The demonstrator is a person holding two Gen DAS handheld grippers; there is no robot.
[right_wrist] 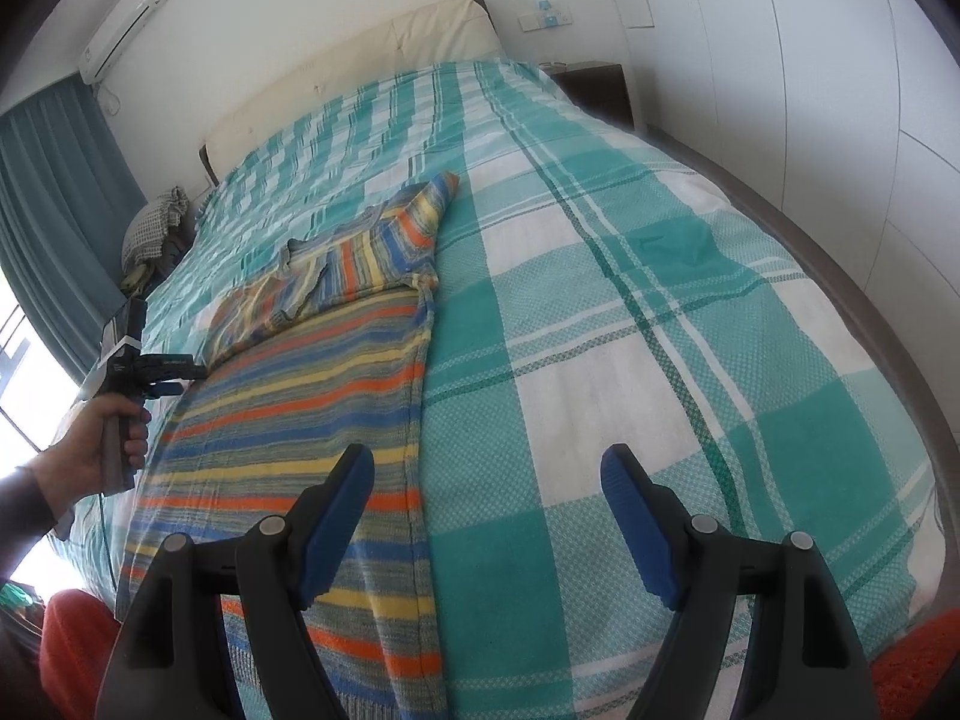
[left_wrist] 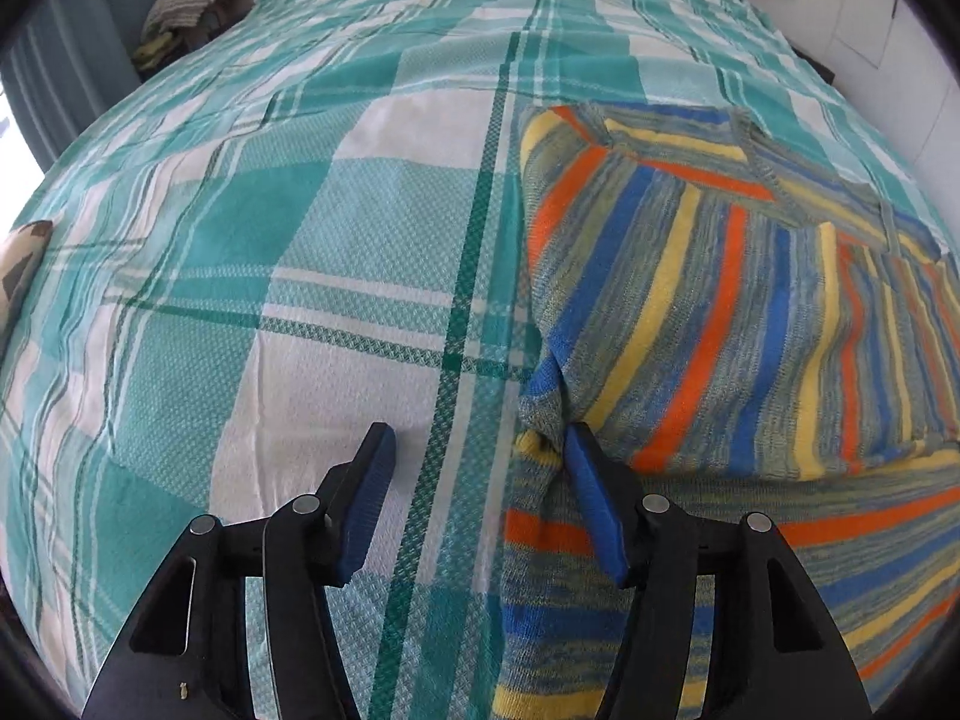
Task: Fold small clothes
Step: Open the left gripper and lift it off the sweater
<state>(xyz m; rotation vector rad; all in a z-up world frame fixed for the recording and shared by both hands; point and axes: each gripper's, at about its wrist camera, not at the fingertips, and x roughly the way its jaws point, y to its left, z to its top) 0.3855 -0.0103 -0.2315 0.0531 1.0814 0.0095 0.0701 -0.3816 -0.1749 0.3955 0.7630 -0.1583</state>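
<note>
A striped knit sweater [left_wrist: 720, 300] in blue, orange, yellow and grey-green lies flat on the bed, with its left sleeve folded across the chest. My left gripper [left_wrist: 480, 456] is open at the sweater's left edge. Its right pad [left_wrist: 591, 492] touches a bunched fold of the knit, its left pad sits over the bedspread, and nothing is clamped between them. In the right wrist view the sweater [right_wrist: 300, 396] runs up the bed and a hand [right_wrist: 102, 450] holds the left gripper [right_wrist: 165, 378] at its far side. My right gripper [right_wrist: 489, 468] hangs open over the sweater's near right edge, holding nothing.
A teal and white plaid bedspread [right_wrist: 660, 300] covers the whole bed, with a cream headboard [right_wrist: 372, 54] behind. A heap of checked cloth [right_wrist: 153, 222] sits by the blue curtain [right_wrist: 54, 192] at the left. A dark nightstand [right_wrist: 600, 84] and white wall panels are at the right.
</note>
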